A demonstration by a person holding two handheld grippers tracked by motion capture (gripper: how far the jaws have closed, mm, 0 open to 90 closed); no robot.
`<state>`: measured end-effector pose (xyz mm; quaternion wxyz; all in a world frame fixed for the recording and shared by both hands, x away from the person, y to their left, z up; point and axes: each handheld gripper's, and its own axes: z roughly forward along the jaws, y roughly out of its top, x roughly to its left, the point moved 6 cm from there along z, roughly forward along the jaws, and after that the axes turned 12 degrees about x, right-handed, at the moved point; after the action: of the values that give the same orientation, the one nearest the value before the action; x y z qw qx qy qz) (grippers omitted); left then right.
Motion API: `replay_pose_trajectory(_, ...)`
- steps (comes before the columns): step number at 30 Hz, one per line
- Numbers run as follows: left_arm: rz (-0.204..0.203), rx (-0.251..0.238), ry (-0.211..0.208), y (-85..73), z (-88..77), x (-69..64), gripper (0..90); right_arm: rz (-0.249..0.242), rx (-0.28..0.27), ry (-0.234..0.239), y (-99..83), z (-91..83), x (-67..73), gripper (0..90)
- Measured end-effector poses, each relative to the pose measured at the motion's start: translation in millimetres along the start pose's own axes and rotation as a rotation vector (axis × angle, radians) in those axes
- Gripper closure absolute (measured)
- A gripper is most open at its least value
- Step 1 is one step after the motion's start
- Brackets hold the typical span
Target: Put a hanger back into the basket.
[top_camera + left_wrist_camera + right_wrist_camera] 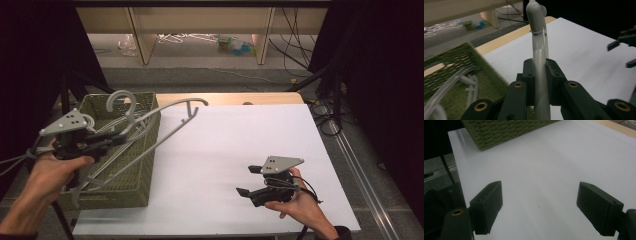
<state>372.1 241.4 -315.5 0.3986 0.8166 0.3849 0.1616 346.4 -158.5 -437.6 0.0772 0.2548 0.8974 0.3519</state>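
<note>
Black fingers (554, 72) of the left gripper (540, 75) are clamped on the pale grey plastic clothes hanger (165, 120), pressing a bar of it from both sides in the left gripper view. From the high view, that gripper hangs over the near part of the olive-green woven rectangular basket (135, 180), held in the person's left hand (52, 172). The gripped hanger tilts up out of the basket: its low end is over the basket's near left corner, and its long arm slants across the basket's right rim and out above the white table sheet (240, 145), ending in a small upturned tip well to the right of the basket. Its curved hook stands above the basket's far side. More pale grey hangers (454, 82) lie inside the basket, beneath the lifted one.

Well to the right of the basket, near the table's front edge, the right gripper (252, 181) sits in the person's right hand (295, 202), jaws pointing back toward the basket. Its two black fingers (487, 205) stand wide apart with nothing between them, bare white sheet showing in the gap. In the right gripper view, a corner of the basket lies far ahead of those fingers, well apart from them.
</note>
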Motion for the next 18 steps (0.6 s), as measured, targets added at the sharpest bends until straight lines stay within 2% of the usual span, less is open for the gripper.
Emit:
replay_pose_trajectory(3, -0.035, 0.008, 0.059, -3.5, -8.3, 22.6, 79.1, 0.007, 0.005, 0.004, -0.8, 1.5, 0.3, 22.0)
replay_pose_trajectory(4, -0.035, 0.008, 0.059, -3.5, -8.3, 22.6, 79.0, 0.007, 0.008, 0.002, -1.3, 1.9, 0.0, 22.1)
replay_pose_trajectory(7, -0.073, 0.004, 0.105, -9.0, -14.6, 44.9, 79.1, 0.009, 0.012, 0.003, -1.7, 2.3, -0.3, 22.1)
replay_pose_trajectory(10, -0.094, 0.011, 0.149, -14.5, -18.0, 59.7, 79.1, 0.009, 0.016, 0.009, -2.3, 3.5, -0.7, 22.3)
replay_pose_trajectory(11, -0.132, 0.019, 0.158, -18.7, -19.3, 65.6, 79.0, 0.011, 0.021, 0.006, -2.8, 4.3, -1.1, 22.4)
replay_pose_trajectory(18, -0.164, 0.034, 0.216, -29.6, -24.0, 92.5, 79.0, 0.008, 0.026, 0.010, -3.5, 7.0, -0.8, 22.4)
